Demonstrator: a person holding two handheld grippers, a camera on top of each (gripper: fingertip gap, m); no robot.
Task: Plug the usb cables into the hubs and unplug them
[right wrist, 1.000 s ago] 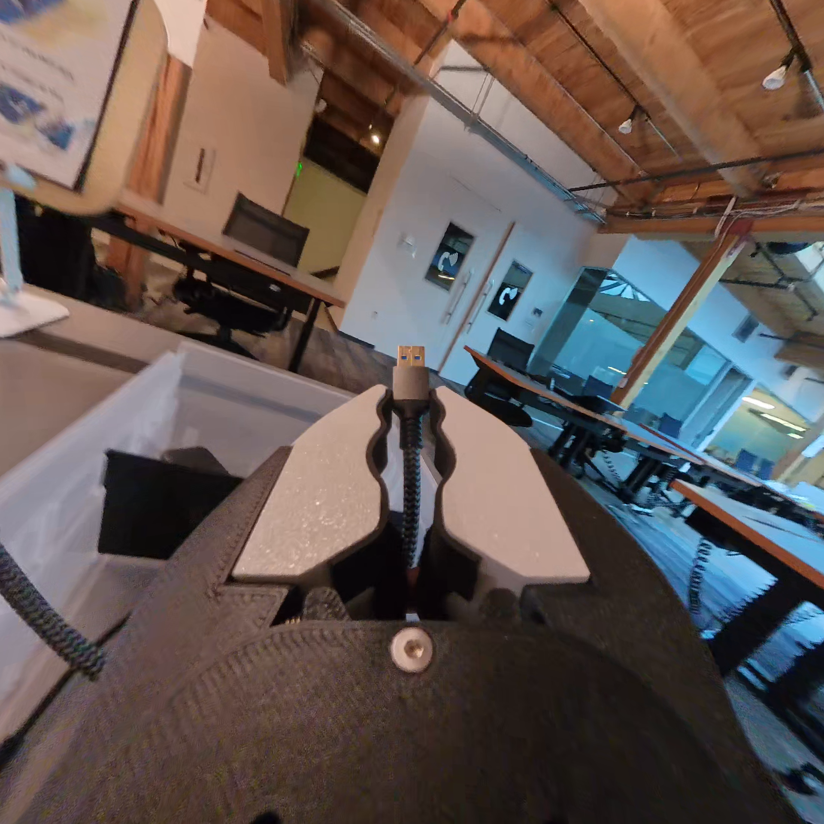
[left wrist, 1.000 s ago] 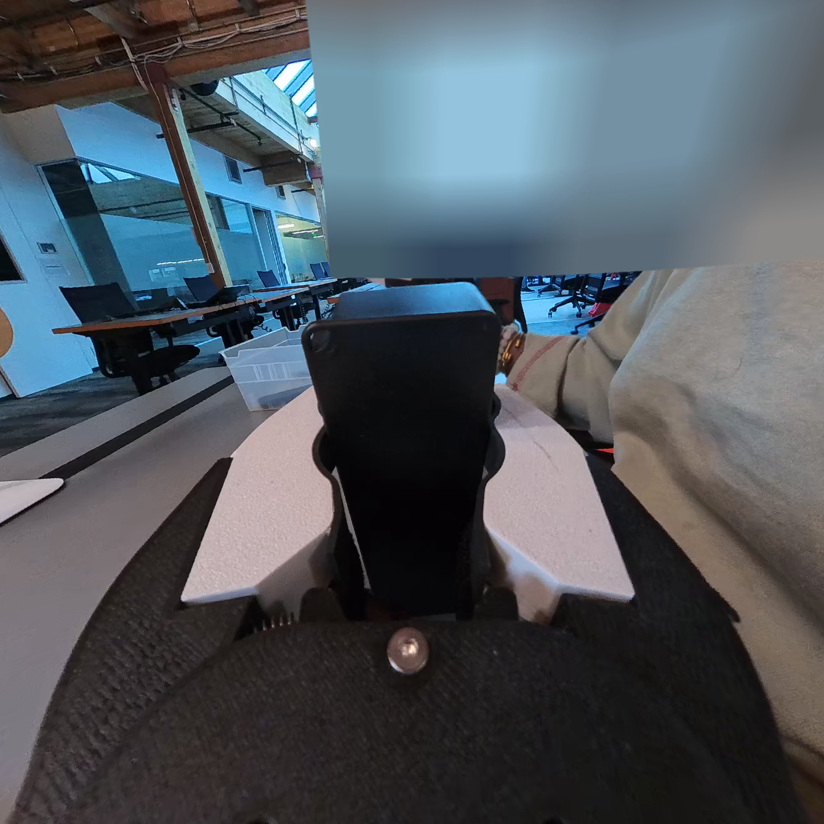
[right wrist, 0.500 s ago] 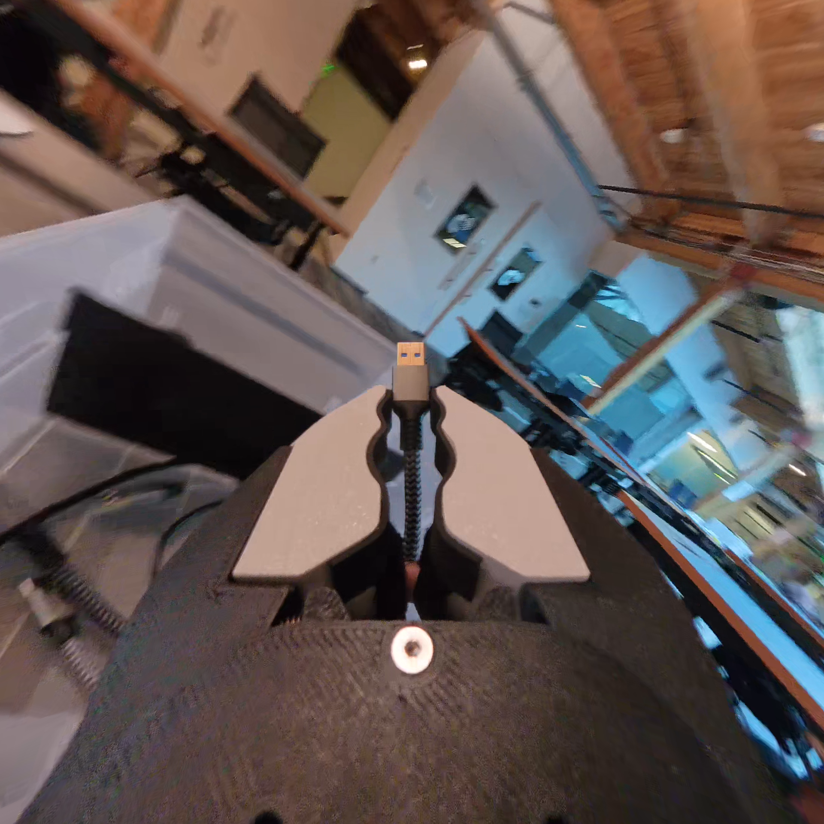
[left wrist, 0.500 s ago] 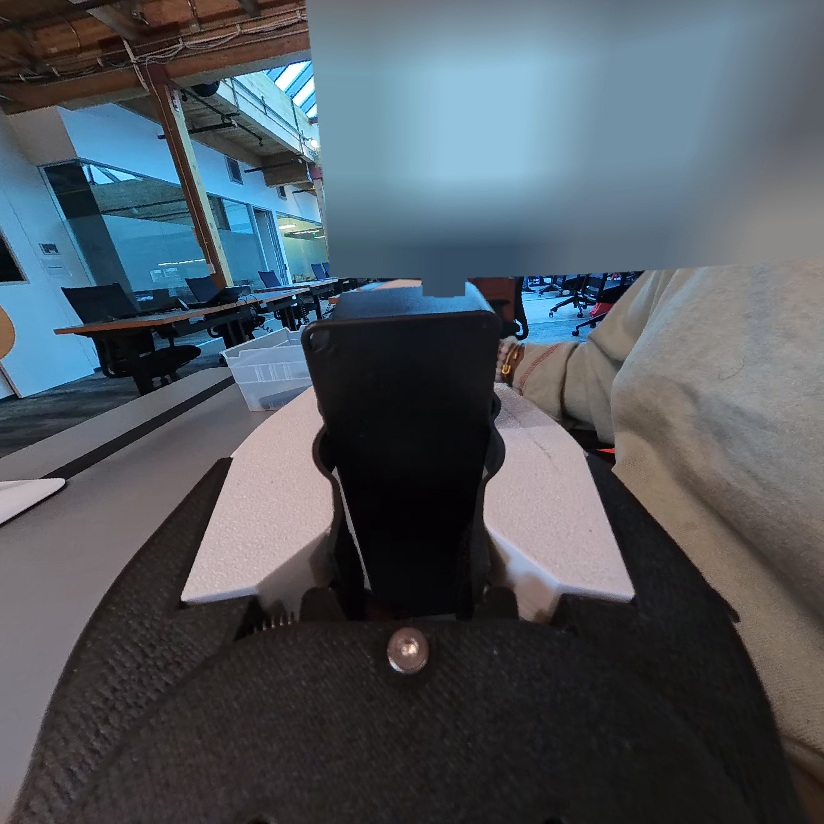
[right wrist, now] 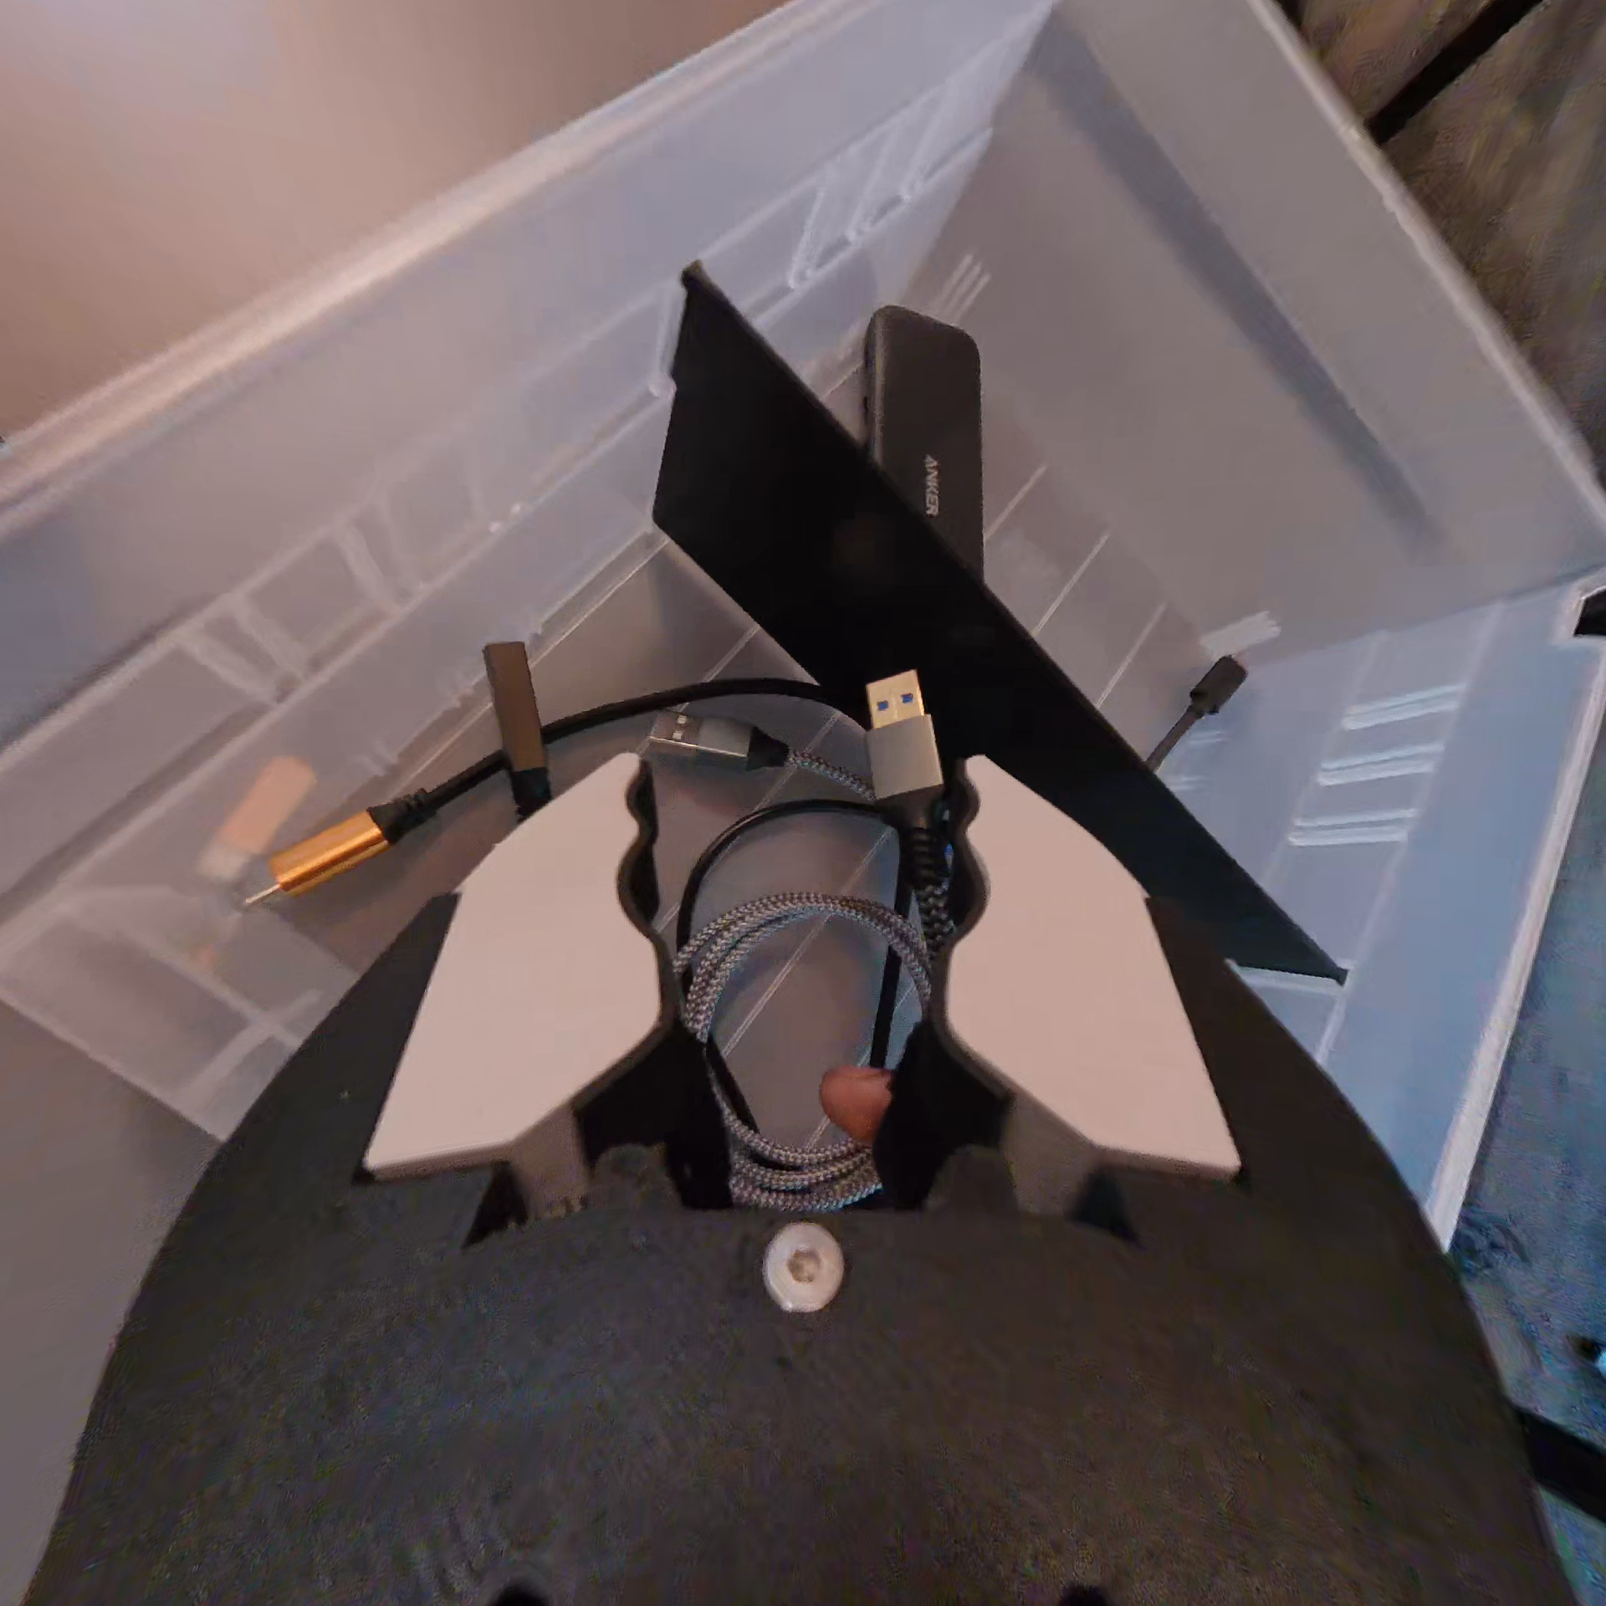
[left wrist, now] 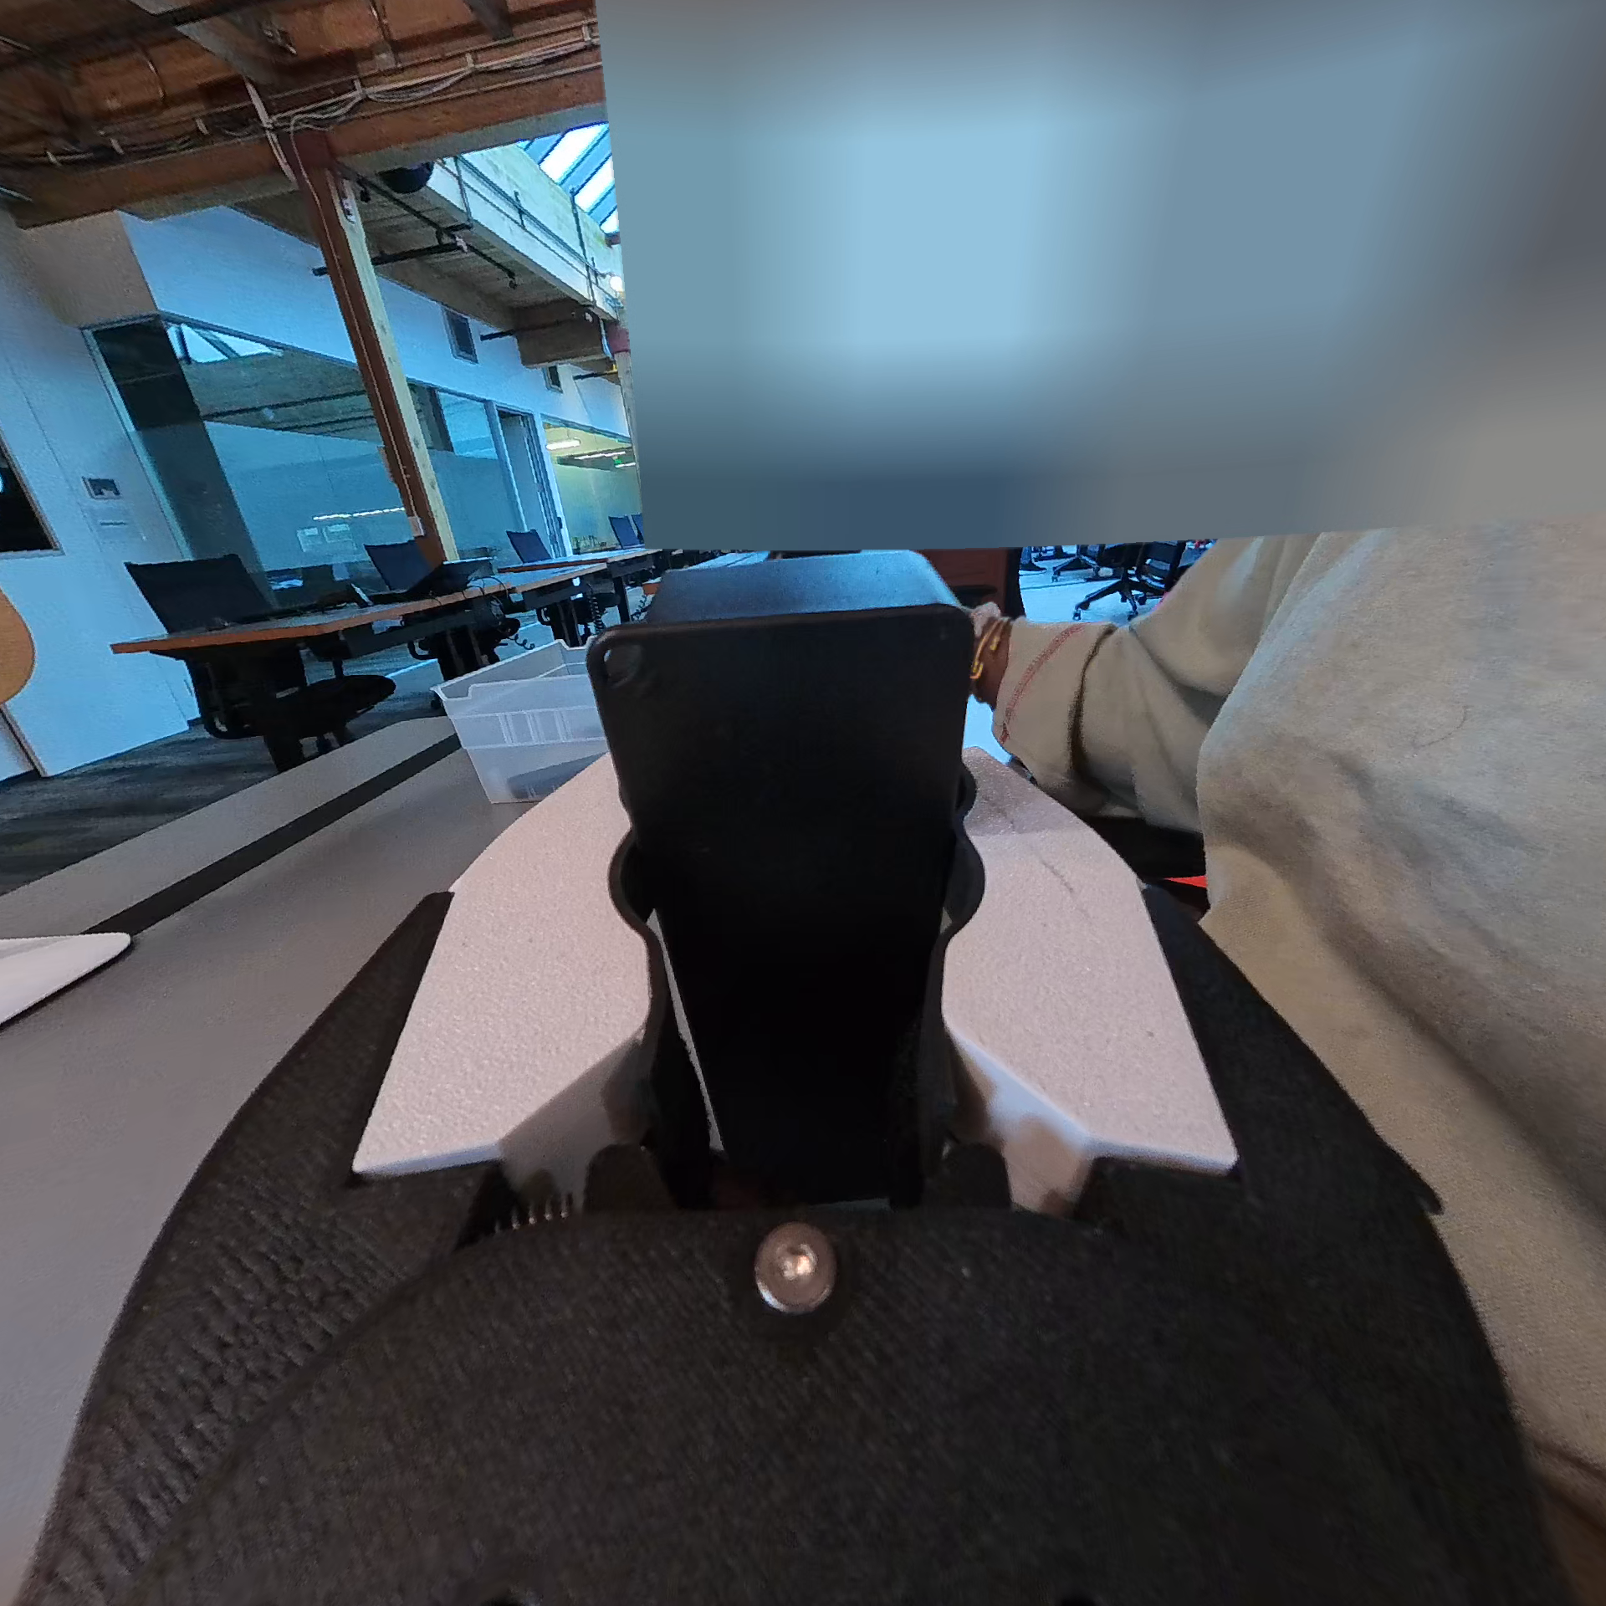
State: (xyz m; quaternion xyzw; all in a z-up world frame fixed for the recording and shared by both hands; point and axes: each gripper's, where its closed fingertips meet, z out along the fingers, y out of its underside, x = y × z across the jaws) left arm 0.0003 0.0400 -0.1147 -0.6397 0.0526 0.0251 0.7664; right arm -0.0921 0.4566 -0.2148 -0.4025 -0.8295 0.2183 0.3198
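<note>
Over the clear bin (right wrist: 1304, 365), right tongs (right wrist: 804, 869) have sprung apart, dropping the USB plug (right wrist: 904, 739); left tongs (left wrist: 786, 878) clamp the black hub (left wrist: 782, 826).

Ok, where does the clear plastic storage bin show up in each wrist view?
Left wrist view: the clear plastic storage bin sits small at middle left, partly behind the left gripper, shut on a black rectangular hub.
Right wrist view: it fills most of the frame, beneath the open right gripper.
Shared landmark: the grey tabletop it stands on.
</note>
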